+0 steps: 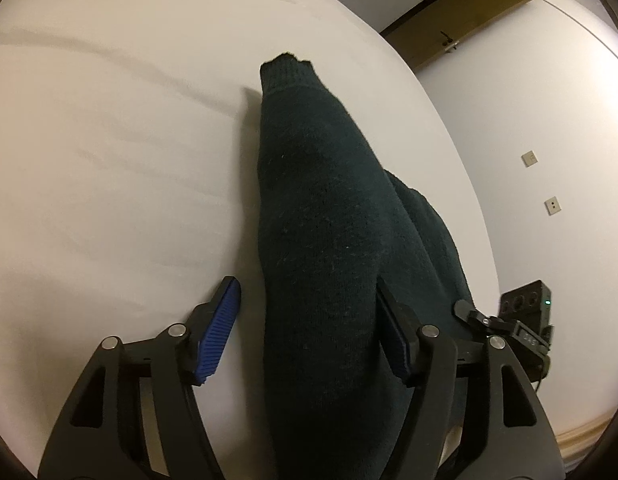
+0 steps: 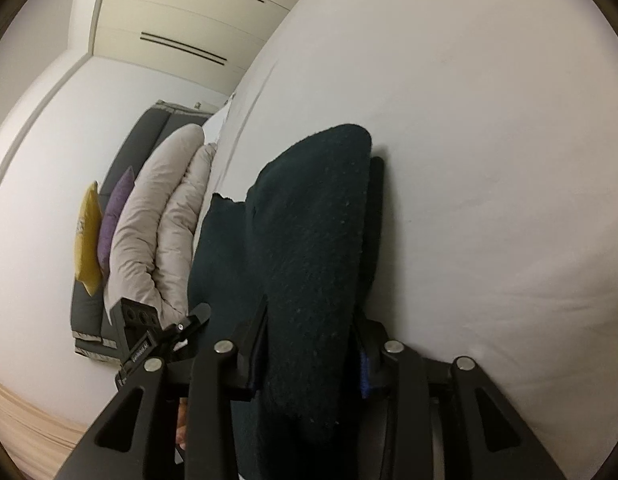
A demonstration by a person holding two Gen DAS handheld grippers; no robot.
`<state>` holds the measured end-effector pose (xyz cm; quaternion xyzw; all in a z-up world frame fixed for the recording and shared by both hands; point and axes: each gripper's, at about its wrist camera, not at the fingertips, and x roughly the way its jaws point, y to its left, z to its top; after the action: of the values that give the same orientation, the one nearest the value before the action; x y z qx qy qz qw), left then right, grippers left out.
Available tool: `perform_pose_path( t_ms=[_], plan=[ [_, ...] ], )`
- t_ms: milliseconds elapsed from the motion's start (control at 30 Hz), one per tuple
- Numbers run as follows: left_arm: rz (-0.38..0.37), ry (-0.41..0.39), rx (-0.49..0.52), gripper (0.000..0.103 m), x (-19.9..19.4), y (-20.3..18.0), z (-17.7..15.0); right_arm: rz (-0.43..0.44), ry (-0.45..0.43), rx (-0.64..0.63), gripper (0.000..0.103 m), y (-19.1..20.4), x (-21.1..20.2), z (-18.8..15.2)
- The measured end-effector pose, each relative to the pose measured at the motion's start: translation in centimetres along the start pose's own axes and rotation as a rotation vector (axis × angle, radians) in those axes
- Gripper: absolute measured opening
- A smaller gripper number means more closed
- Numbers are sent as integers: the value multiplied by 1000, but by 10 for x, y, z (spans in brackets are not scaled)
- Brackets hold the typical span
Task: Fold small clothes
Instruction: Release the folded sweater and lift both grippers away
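So the left gripper (image 1: 309, 320) is sitting with its blue ribbed pads (image 1: 219, 330) spread wide, straddling the dark green knitted sock (image 1: 321, 208) that's lying along the white bedsheet (image 1: 109, 160) near the bed's edge; only the right pad looks like it's touching. The right gripper (image 2: 309, 356) is clamping tight on the sock's other end (image 2: 309, 240), fabric bunched between its jaws. My worry: since only one side is gripping, the sock is likely drooping or sliding toward the edge, so the fold ends up crooked.
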<state>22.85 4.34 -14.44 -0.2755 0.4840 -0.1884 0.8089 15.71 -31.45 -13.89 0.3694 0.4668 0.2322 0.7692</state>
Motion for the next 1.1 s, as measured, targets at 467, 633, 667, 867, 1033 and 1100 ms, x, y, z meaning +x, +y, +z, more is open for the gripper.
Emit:
perform_pose_path(
  t_ms=[467,633,667,867,1033,1100],
  plan=[
    [403,-421,273,80,-146,-58,-62,-246,-317,-22,67,11,-111,-59],
    [540,-615,413,98,-211,-81,-92,-299,-411,-191,68,66,-131,-79],
    [541,-656,430,100,-219,-95,-100,-272,-431,-245,70,83,-134,-84],
    [499,-676,452,103,-236,-127,-133,-117,-376,-360,82,117,-107,-104],
    [466,-687,470,103,-238,-139,-155,-199,-244,-272,82,85,-58,-113],
    [472,-709,471,103,-237,-138,-161,-285,-203,-242,80,69,-48,-116]
  ],
)
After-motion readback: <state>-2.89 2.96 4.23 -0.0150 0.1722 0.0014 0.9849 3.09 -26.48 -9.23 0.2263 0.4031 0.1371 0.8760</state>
